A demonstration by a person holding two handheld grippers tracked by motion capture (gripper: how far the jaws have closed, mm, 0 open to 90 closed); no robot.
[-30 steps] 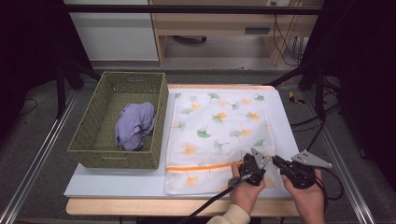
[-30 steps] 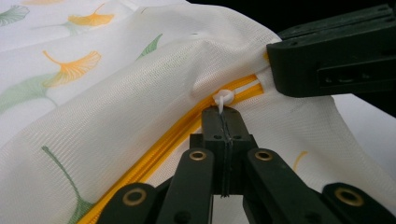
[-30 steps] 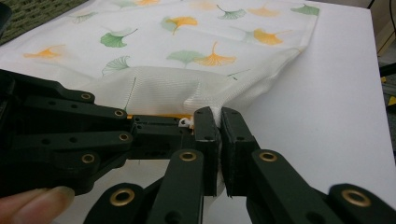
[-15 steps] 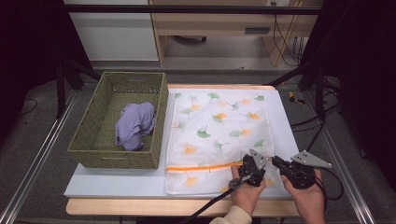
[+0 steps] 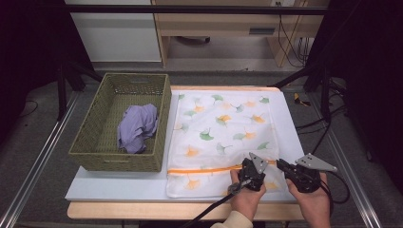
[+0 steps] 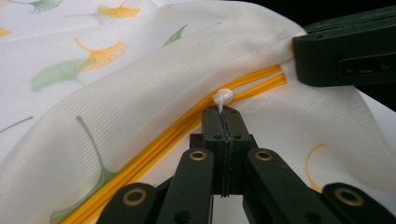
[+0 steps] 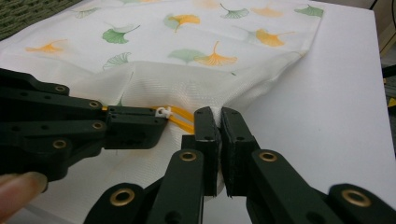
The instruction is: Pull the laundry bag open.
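Two tools at work: both grippers sit at the near right corner of the table [image 5: 142, 190], on one bag.
Bag: white mesh laundry bag printed with green and orange ginkgo leaves [image 5: 221, 128], lying flat on the pale tabletop, just right of the woven olive basket [image 5: 85, 142] that holds a crumpled lilac cloth [image 5: 137, 127].
Zipper: orange zipper band [image 5: 204, 169] runs across the bag's near part; in the left gripper view its two tapes stand parted beyond the pull, so the judgement is that the zipper is being drawn along the band.
Right gripper: right gripper [image 7: 219, 116] has its jaws closed on a fold of the bag's mesh at the zipper's right end, pinning the corner.
Left gripper: left gripper [image 6: 224, 112] has its jaws fully closed on the small white zipper pull tab [image 6: 223, 97], with the tab's knob poking out just past the tips.
Doing it well: keep the right grip fixed as an anchor so the band stays taut; draw the pull straight along the orange line and low to the cloth.
Risks: the tab is tiny and held at its very end, so a sideways tug could slip it free; slack mesh near the slider could snag.
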